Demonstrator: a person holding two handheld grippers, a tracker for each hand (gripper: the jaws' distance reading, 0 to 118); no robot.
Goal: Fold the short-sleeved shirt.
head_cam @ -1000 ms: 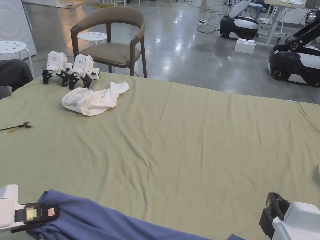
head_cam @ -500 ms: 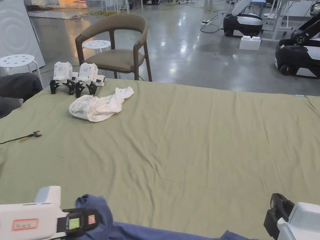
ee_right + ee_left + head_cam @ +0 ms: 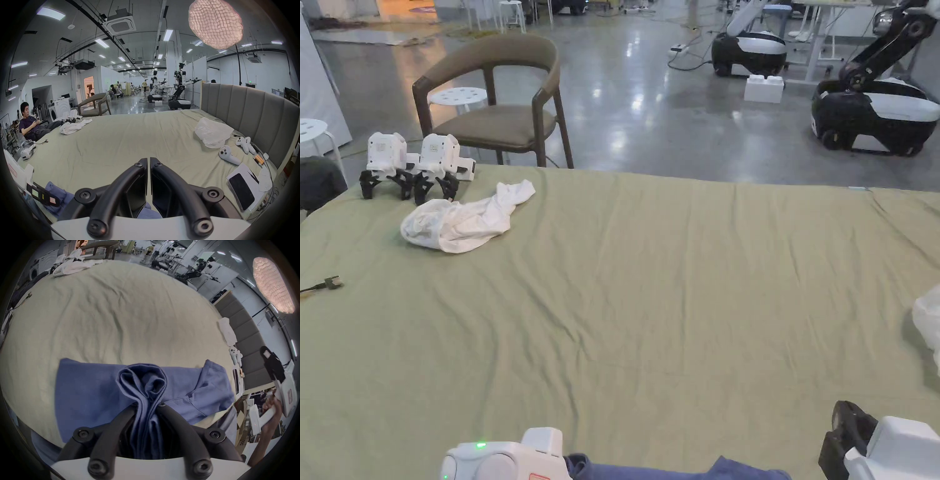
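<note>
- Far left of the bed (image 3: 650,300): we note a white garment (image 3: 459,219), crumpled.
- Left gripper (image 3: 146,404): fingers (image 3: 170,415) clamp a bunched fold of the blue shirt (image 3: 90,386), which lies at the bed's near edge.
- Right gripper (image 3: 148,160): fingers (image 3: 155,175) nearly touching, pinching nothing we can see, above the bed's near edge.

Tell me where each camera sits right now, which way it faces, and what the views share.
Head view: looks down across the green bed sheet toward the chair; both gripper bodies at the bottom edge.
Left gripper view: low over the bed, own jaws clamp the bunched blue shirt.
Right gripper view: at the near bed edge, faces the headboard; own jaws closed.
Shared: the white garment.
</note>
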